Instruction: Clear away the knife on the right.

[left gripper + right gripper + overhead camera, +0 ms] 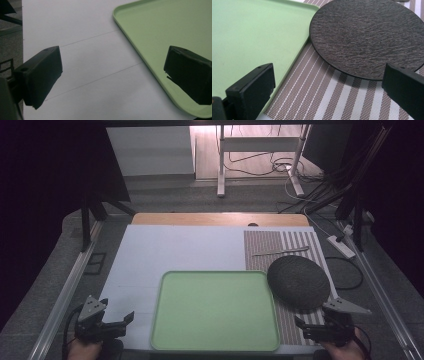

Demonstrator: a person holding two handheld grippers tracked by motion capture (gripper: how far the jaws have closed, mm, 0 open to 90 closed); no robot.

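Note:
A light green tray [215, 340] lies flat on the white table sheet, near the front edge. To its right a dark round textured plate [298, 281] rests on a striped placemat [280, 245]. A thin metal utensil [281, 251] lies on the placemat behind the plate. My left gripper [122, 320] is at the front left beside the tray, open, with nothing between its jaws. At the front right, my right gripper [302, 326] stands open just short of the plate, empty. In the right gripper view the plate [367, 37] and the tray's corner [294, 15] lie ahead.
The white sheet [165, 250] covers most of the table, with a wooden edge [220, 218] at the back. Metal rails run along both sides. Beyond the table are a white stand and cables [300, 175] on the floor.

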